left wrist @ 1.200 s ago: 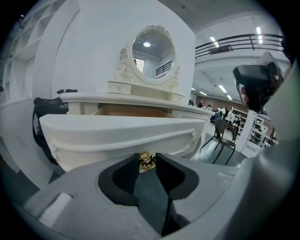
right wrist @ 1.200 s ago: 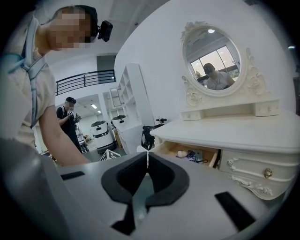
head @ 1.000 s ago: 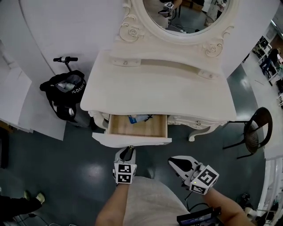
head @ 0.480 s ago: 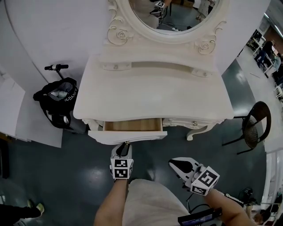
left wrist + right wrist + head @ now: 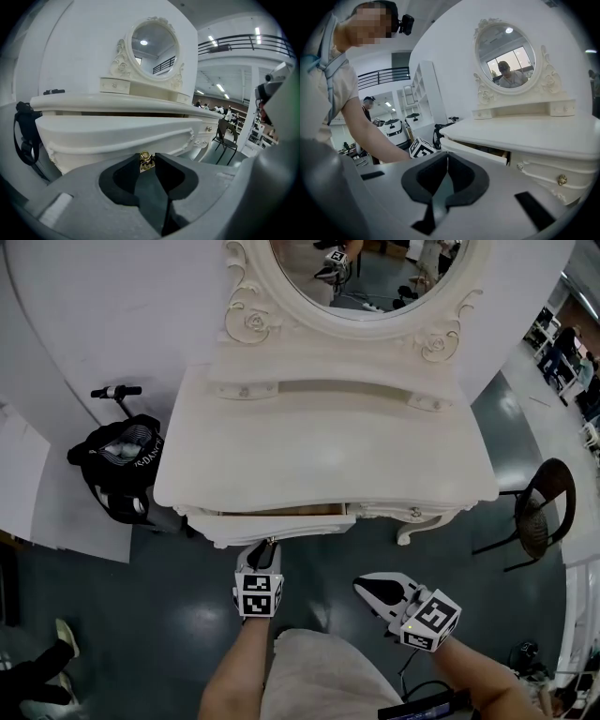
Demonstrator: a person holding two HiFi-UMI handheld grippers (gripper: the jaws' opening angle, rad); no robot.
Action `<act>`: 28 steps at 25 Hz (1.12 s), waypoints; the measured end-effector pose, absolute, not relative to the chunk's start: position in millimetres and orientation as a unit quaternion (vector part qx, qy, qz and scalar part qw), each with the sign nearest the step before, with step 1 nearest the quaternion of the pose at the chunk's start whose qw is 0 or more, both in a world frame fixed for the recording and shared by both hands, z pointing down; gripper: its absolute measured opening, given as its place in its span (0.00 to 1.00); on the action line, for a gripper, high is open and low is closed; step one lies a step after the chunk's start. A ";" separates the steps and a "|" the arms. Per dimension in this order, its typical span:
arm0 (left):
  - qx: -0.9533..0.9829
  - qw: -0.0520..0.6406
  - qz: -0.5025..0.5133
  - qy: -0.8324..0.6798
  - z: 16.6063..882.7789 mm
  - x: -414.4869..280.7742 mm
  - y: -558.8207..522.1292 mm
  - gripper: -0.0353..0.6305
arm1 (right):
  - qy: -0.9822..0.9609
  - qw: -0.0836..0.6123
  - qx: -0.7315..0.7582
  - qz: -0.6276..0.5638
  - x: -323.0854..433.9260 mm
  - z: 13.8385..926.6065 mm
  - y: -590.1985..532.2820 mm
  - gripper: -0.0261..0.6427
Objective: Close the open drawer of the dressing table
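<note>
A white dressing table with an oval mirror is filling the head view, standing on a dark floor. Its tabletop is bare. A black bag is sitting to the left of it and a dark chair to the right, both well apart from me.

The drawer under the left part of the tabletop is showing only a sliver of wood, so I am judging it almost closed. I am holding my left gripper against the drawer front, its fingers pinching the brass knob. My right gripper is hanging off to the side, fingers pressed together and empty.

What could go wrong: the knob is small and ornate, so the fingers could be slipping off it and skidding onto the painted front. A push angled sideways might be jamming the drawer crooked before it is seating flush. Too hard a finish could be shaking the mirror.
</note>
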State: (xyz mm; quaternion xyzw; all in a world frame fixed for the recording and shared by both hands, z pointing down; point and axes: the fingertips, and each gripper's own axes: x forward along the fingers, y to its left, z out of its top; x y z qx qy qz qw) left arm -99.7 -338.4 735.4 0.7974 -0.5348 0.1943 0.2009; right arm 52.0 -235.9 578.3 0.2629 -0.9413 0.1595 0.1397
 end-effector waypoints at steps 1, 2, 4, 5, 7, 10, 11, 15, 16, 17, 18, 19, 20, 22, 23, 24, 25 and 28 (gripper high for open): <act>0.798 0.201 0.193 -0.534 735.5 -99.6 -340.7 0.21 | -0.942 0.144 0.262 0.156 49.9 580.6 -240.6 0.06; 0.799 0.201 0.191 -0.534 735.6 -99.6 -342.7 0.21 | -0.942 0.146 0.261 0.153 47.8 582.7 -245.1 0.06; 0.799 0.202 0.187 -0.535 736.1 -100.0 -345.9 0.21 | -0.942 0.150 0.259 0.150 43.4 586.4 -252.4 0.06; 0.799 0.202 0.186 -0.536 736.2 -100.1 -347.4 0.21 | -0.943 0.151 0.258 0.149 41.3 587.7 -255.3 0.06; 0.798 0.202 0.183 -0.537 736.0 -100.4 -351.0 0.21 | -0.943 0.151 0.257 0.147 37.6 589.1 -259.7 0.06; 0.799 0.202 0.182 -0.537 735.1 -100.9 -357.4 0.21 | -0.943 0.150 0.258 0.147 34.7 590.5 -264.0 0.06; 0.798 0.203 0.182 -0.537 735.1 -101.1 -358.9 0.21 | -0.942 0.151 0.260 0.148 34.7 591.4 -264.4 0.06; 0.796 0.208 0.175 -0.540 735.8 -101.0 -364.0 0.21 | -0.941 0.153 0.263 0.150 34.9 594.4 -263.6 0.06; 0.796 0.208 0.174 -0.541 736.1 -100.7 -365.6 0.21 | -0.941 0.152 0.263 0.151 34.9 595.0 -263.8 0.06; 0.797 0.207 0.173 -0.541 736.2 -100.5 -367.6 0.21 | -0.941 0.152 0.264 0.151 34.8 595.7 -264.3 0.06; 0.798 0.205 0.172 -0.540 736.0 -100.4 -369.8 0.21 | -0.941 0.151 0.264 0.151 34.5 596.2 -264.8 0.06; 0.798 0.204 0.172 -0.540 735.8 -100.4 -372.0 0.21 | -0.941 0.150 0.263 0.151 34.0 596.5 -265.2 0.06; 0.799 0.202 0.172 -0.540 735.7 -100.4 -373.9 0.21 | -0.941 0.149 0.262 0.151 33.3 596.6 -265.1 0.06; 0.798 0.202 0.173 -0.540 735.7 -100.5 -376.6 0.21 | -0.942 0.148 0.259 0.151 32.3 596.1 -263.7 0.06; 0.798 0.203 0.174 -0.540 735.6 -100.6 -378.2 0.21 | -0.942 0.148 0.259 0.152 32.3 595.7 -262.9 0.06; 0.798 0.202 0.175 -0.540 735.4 -100.7 -380.1 0.21 | -0.942 0.147 0.260 0.152 32.7 595.1 -262.3 0.06; 0.798 0.202 0.177 -0.540 735.3 -100.9 -382.2 0.21 | -0.942 0.147 0.261 0.153 33.3 594.7 -261.9 0.06; 0.797 0.202 0.181 -0.540 736.1 -101.4 -388.3 0.21 | -0.942 0.145 0.262 0.153 35.6 595.0 -260.5 0.06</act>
